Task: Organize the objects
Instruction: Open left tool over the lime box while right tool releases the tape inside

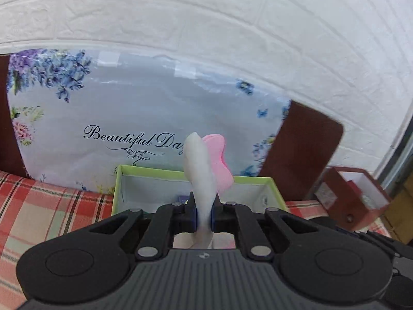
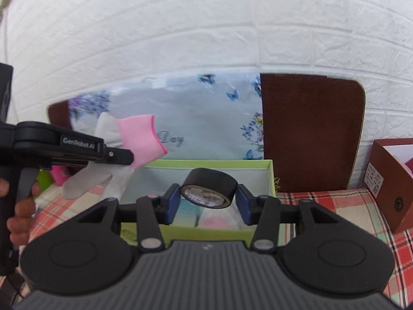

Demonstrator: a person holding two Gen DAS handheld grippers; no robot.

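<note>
A home: plaid cloth (image 2: pixel 335 206), floral bag (image 1: pixel 129 108) (against white brick wall (image 1: pixel 232 25)).

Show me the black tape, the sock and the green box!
black tape (image 2: pixel 209 190): right wrist view, on its outer band.
sock (image 1: pixel 200 165): left wrist view, on its white middle.
green box (image 2: pixel 270 178): right wrist view, on its right wall.

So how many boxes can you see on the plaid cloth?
2: the green box in the middle, straight ahead of both tongs, and the brown box at the right edge. Others may be hidden.

I see a white brick wall (image 1: pixel 232 25) at twelve o'clock. A floral "Beautiful Day" bag (image 1: pixel 142 108) leans below it, a plaid cloth (image 1: pixel 38 206) at eight o'clock.
</note>
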